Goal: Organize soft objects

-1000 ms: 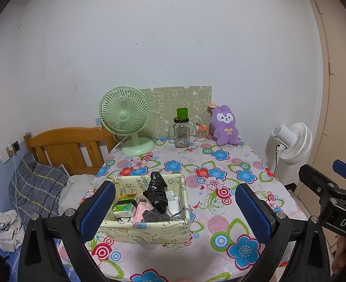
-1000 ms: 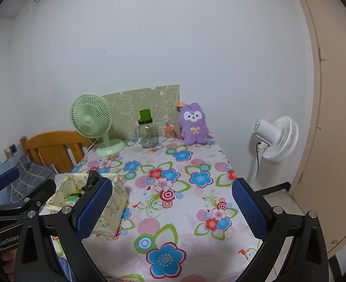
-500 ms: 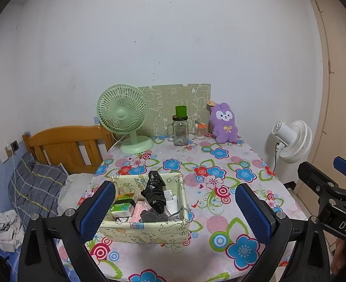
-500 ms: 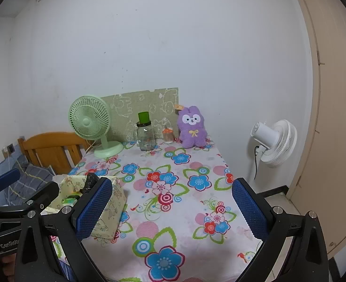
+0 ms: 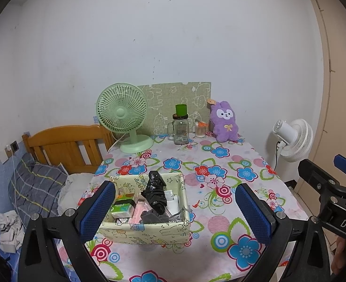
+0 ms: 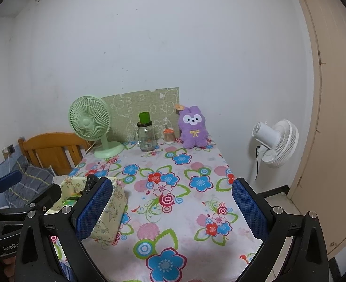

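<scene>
A purple plush bunny point(image 5: 224, 122) sits upright at the back of the flowered table, against the wall; it also shows in the right wrist view point(image 6: 193, 127). A pale green fabric box point(image 5: 147, 231) stands at the table's front left, holding a black bundle point(image 5: 156, 191) and small packets; it also shows in the right wrist view point(image 6: 107, 213). My left gripper point(image 5: 173, 209) is open and empty above the table's front, just behind the box. My right gripper point(image 6: 171, 208) is open and empty over the table's front, to the right of the box.
A green desk fan point(image 5: 123, 115), a glass jar with green cup point(image 5: 181, 127) and a small orange-topped container point(image 5: 201, 129) line the back. A white fan point(image 5: 292, 138) stands right of the table. A wooden bed headboard point(image 5: 64, 141) and pillow point(image 5: 34, 185) lie left.
Both grippers have drawn back and up slightly, so the table and objects look a little farther and lower. Nothing was grasped or moved.
</scene>
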A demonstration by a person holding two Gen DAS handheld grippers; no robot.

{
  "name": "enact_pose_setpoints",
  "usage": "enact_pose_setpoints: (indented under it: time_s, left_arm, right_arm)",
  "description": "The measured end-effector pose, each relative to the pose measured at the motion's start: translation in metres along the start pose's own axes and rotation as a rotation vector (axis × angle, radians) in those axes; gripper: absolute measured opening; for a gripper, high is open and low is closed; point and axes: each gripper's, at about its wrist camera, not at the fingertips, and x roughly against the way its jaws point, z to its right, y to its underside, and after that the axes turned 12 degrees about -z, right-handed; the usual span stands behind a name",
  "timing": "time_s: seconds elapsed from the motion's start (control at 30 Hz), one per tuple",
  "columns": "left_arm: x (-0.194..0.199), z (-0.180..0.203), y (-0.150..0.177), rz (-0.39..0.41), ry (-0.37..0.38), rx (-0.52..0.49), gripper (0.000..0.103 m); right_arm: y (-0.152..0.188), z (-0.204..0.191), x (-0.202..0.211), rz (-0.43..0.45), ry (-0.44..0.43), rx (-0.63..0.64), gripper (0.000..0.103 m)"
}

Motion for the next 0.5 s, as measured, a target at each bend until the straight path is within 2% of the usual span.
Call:
enact_pose_setpoints:
  time_s: [0.5]
  left_arm:
    - [-0.0018, -0.0009, -0.0003, 0.001, -0.002, 0.002, 0.103]
  right_arm:
    - [-0.0014, -0.0014, -0.0019, -0.004, 0.003, 0.001, 0.103]
